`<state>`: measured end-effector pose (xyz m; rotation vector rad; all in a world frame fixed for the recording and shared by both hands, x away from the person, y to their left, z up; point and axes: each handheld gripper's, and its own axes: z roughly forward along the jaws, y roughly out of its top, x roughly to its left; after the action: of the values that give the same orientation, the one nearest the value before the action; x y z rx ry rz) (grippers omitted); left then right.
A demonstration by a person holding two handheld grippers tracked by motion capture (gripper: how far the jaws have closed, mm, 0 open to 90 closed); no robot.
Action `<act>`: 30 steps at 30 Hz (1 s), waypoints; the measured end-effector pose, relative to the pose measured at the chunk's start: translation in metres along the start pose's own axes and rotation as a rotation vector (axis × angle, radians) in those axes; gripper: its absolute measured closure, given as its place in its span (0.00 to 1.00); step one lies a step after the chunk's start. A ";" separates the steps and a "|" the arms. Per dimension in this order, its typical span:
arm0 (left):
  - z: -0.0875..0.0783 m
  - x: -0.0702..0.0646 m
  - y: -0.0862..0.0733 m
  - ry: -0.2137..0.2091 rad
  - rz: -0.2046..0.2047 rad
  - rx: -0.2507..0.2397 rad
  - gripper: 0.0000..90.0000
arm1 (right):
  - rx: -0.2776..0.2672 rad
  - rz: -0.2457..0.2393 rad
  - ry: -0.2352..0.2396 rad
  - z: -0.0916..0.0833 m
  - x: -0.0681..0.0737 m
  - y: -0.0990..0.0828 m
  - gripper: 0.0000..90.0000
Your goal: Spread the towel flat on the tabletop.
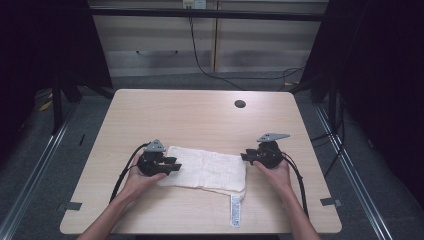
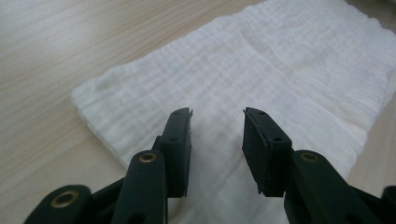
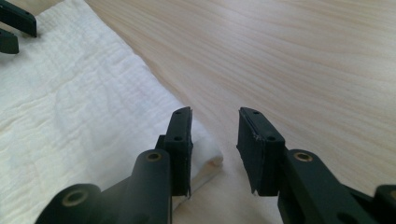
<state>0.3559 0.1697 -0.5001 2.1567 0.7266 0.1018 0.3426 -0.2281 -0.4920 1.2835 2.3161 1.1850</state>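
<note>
Folded white cloth [image 1: 206, 171] lies flat on the wooden table [image 1: 200, 120], toward the person's edge and roughly centred. All places below are relative to the cloth.

Left gripper [image 1: 169, 166]: sits over the cloth's left end, held by the left hand [image 1: 142, 177]. In the left gripper view its jaws stand partly apart, a clear gap between the pads [image 2: 184, 135], with only the cloth surface [image 2: 261, 70] showing through the gap. Nothing is pinched. Whether the tips touch the fabric I can't tell.

Right gripper [image 1: 246, 156]: at the cloth's right end, near the far right corner, in the right hand [image 1: 274, 172]. In the right gripper view the jaws are likewise partly apart and have hold of nothing. One pad [image 3: 183, 135] is over the cloth's corner edge [image 3: 93, 112], the other over bare table [image 3: 303, 70]. Contact with the fabric is unclear.

A white tag [image 1: 235, 210] sticks out from the cloth's near right corner toward the person. The left gripper's jaw tips [image 3: 14, 25] also show at the far end of the cloth in the right gripper view.
</note>
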 end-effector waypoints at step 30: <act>-0.014 -0.003 -0.022 0.016 -0.004 -0.015 0.68 | 0.046 -0.001 0.092 0.022 0.000 0.000 0.95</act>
<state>0.3385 0.1883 -0.5069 2.1425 0.7373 0.1221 0.3546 -0.2159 -0.5060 1.2683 2.4227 1.2217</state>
